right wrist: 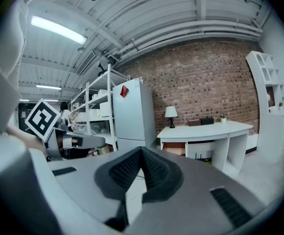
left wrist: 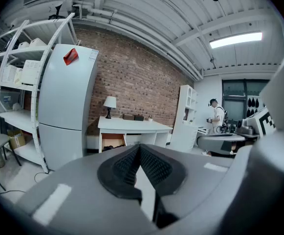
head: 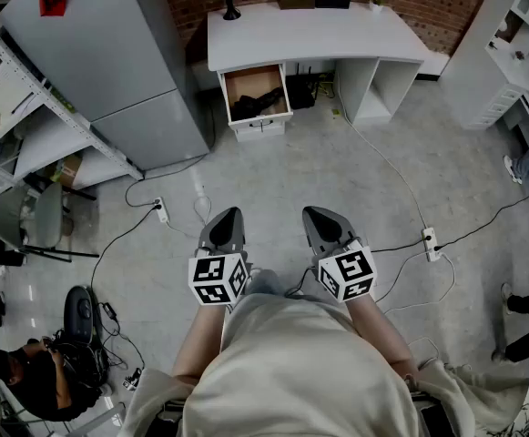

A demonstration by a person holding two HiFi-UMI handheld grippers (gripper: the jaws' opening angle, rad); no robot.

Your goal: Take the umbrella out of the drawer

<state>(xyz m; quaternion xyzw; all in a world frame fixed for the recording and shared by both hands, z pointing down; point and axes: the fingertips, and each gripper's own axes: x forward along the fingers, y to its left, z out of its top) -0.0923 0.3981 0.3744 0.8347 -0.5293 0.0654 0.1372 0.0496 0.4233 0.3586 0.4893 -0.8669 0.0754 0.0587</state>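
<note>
Both pairs of jaws are clenched on nothing. The left gripper (head: 225, 221) and right gripper (head: 324, 218) are well short of the open drawer (head: 259, 127) straight ahead. The umbrella (head: 257, 104) lies slantwise inside, likely nearer the left.

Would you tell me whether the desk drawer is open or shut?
Open: the drawer juts out from the desk, with the dark umbrella visible inside.
</note>
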